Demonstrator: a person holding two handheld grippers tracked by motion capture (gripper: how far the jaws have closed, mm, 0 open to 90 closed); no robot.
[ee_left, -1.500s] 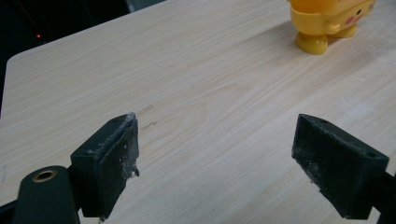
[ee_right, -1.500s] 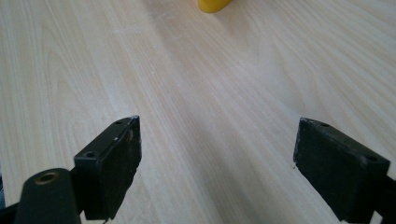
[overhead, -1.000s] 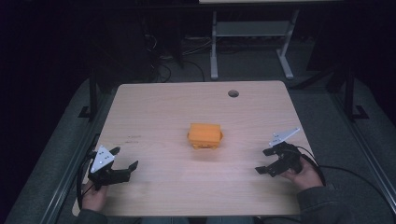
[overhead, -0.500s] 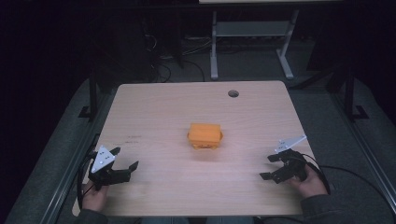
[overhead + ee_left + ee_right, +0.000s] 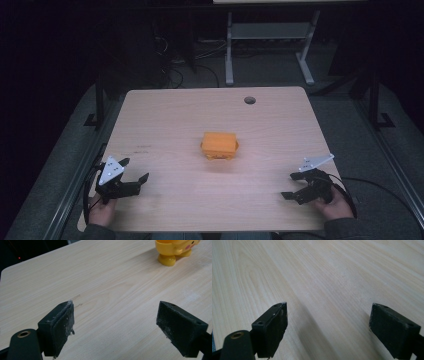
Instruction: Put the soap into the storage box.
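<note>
Jaws of the left claw (image 5: 115,322) stand wide apart in the left gripper view, holding nothing, with bare wood grain between them; both are cut off by the bottom edge of the frame. The right claw (image 5: 328,325) is spread just as wide in the right gripper view, empty, over plain table (image 5: 332,272).

In the high view the left claw (image 5: 136,170) sits at the lower left of the frame and the right claw (image 5: 295,186) at the lower right, each with a hand behind it that the bottom edge partly cuts off.

The yellow toy (image 5: 175,251) appears at the upper right corner of the left gripper view, cropped by the top edge, so just its rounded lower body, stubby feet and a pink spot show. The high view gives the same yellow toy (image 5: 220,145) as a blocky orange-yellow lump at mid-frame on the table (image 5: 170,115), well apart from both claws, its features too small to read. A dark round hole (image 5: 249,100) lies near the table's far edge, upper centre. The surroundings are dim.
</note>
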